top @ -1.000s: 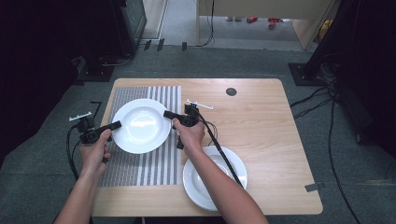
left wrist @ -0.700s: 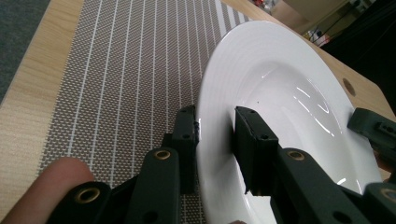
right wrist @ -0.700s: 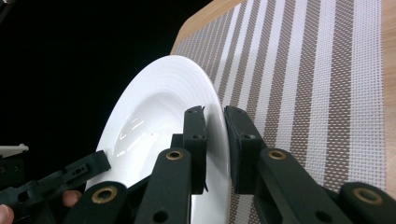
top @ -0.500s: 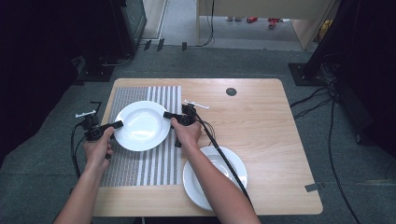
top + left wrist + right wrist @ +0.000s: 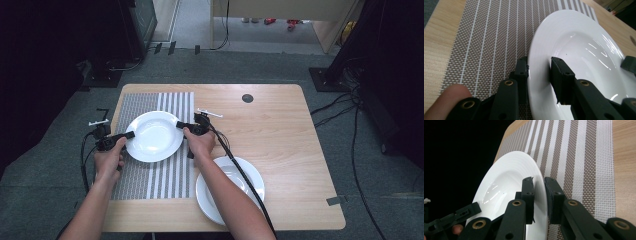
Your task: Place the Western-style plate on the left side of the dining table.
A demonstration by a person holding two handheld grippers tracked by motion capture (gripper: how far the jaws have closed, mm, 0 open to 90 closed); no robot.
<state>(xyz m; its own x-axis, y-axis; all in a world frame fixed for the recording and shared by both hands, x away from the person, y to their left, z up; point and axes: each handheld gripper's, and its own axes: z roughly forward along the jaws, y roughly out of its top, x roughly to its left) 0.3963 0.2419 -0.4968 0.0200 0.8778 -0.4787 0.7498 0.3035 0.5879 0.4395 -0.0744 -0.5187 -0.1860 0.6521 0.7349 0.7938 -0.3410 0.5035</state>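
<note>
On the surface (image 5: 280,120), the striped mat (image 5: 150,175) carries my plate (image 5: 150,136), which has slid slightly toward me over the last second. My left claw (image 5: 125,135) and right claw (image 5: 181,125) each clamp its rim, so I judge it mid-carry.

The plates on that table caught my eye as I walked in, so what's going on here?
A person is holding one white plate by opposite rims with two hand-held tongs: the left tongs pinch its left edge, the right tongs its right edge. It sits over the striped placemat; whether it is lifted or resting I cannot tell. A second white plate lies on the bare wooden table near the front edge, partly under the right forearm.
</note>
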